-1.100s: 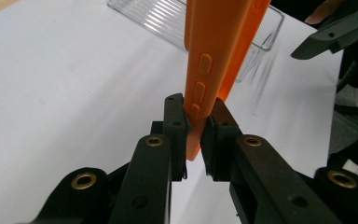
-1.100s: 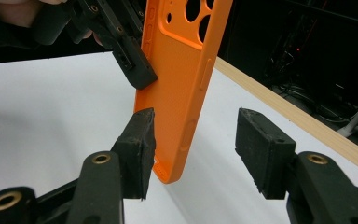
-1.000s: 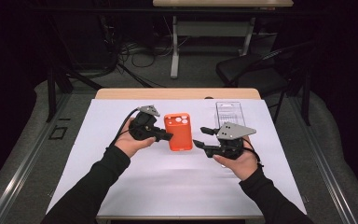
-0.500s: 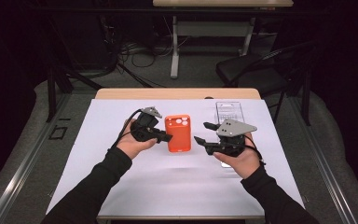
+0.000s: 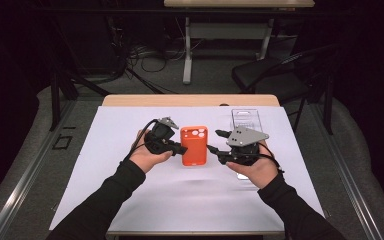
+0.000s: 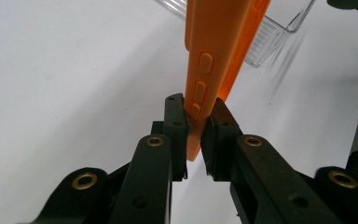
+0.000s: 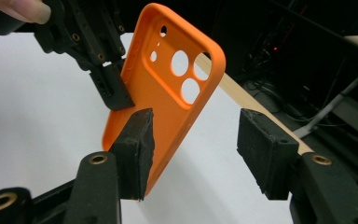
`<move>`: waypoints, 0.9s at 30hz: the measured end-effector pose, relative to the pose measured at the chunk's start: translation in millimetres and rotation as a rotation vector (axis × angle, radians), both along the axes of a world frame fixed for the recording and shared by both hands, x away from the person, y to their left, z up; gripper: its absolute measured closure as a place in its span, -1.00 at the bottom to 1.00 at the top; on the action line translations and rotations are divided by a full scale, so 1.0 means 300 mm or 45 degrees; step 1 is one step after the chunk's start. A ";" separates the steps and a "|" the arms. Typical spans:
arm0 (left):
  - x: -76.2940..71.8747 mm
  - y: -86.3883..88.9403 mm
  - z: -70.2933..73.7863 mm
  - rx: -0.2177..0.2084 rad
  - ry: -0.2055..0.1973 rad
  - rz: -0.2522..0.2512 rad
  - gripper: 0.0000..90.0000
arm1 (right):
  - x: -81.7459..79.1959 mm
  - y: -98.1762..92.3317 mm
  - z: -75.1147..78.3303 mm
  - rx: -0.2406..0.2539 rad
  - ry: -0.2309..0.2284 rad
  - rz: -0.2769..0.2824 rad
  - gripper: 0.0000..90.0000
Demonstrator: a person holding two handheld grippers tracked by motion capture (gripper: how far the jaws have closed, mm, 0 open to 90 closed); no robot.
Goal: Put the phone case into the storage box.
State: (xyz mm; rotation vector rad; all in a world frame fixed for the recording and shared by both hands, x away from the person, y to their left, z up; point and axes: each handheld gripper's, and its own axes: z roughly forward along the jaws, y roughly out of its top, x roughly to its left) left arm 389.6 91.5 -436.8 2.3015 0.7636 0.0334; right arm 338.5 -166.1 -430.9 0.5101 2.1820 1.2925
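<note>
Your left gripper (image 6: pixel 193 128) is clamped on the orange case's (image 5: pixel 194 145) left edge. Your right gripper (image 7: pixel 193 149), jaws just closing yet apart, sits right of the case, whose long axis runs away from you.

The phone case (image 5: pixel 194 145) is showing a bright, plain orange all over, with no print on it. Both grippers, the left gripper (image 5: pixel 182 148) and the right gripper (image 5: pixel 214 141), are showing matt black with small brass-coloured rivets. A grey plate is sitting on the right one. The worktop (image 5: pixel 105 170) is lying plain white under a pale wooden far edge. The tray (image 5: pixel 245 119) is looking clear and colourless. The sleeves (image 5: pixel 105 200) are looking black.
</note>
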 end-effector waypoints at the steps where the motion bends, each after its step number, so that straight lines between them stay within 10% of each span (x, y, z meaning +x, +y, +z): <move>1: -0.001 -0.001 0.000 0.002 0.000 0.005 0.81 | 0.000 0.001 0.002 -0.008 -0.010 -0.004 0.02; 15: -0.005 -0.018 -0.008 0.027 0.016 0.028 0.81 | 0.013 0.007 0.012 -0.036 0.002 -0.079 -0.24; 27: -0.008 -0.034 -0.017 0.045 0.035 0.074 0.81 | 0.021 0.033 0.008 -0.130 -0.109 -0.092 -0.22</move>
